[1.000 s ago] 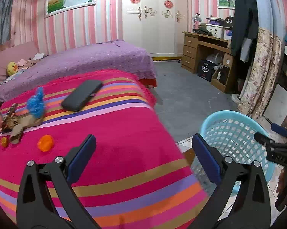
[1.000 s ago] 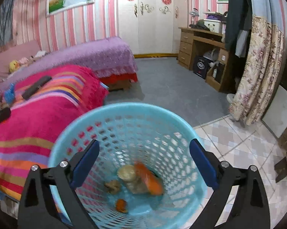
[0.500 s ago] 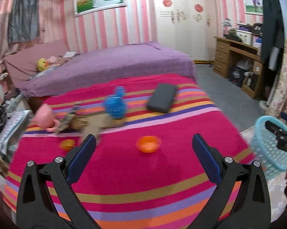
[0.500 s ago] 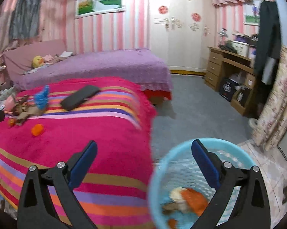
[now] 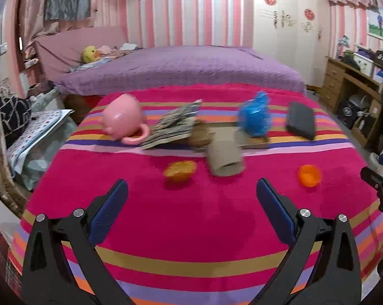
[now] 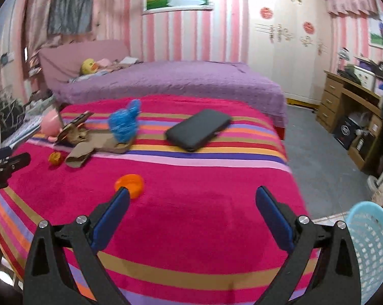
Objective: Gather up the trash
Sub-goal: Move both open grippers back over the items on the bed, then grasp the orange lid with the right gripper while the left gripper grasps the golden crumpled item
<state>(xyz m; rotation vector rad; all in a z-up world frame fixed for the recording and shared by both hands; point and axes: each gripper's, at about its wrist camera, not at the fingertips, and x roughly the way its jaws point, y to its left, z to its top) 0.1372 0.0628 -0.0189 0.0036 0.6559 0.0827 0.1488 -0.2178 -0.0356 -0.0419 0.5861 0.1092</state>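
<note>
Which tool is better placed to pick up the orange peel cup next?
Probably right: the right tool hangs open with the orange peel cup beside its left fingertip; from the left tool it lies farther off.

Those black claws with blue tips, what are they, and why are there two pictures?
They are grabbers a person holds, one per hand, each carrying a camera looking along its fingers. One picture comes from the left gripper, one from the right gripper. Both are open and hold nothing. On the striped blanket lie orange peel, a cardboard tube, a blue plastic bag, a pink mug and a black case. The blue basket stands on the floor beside the bed.
</note>
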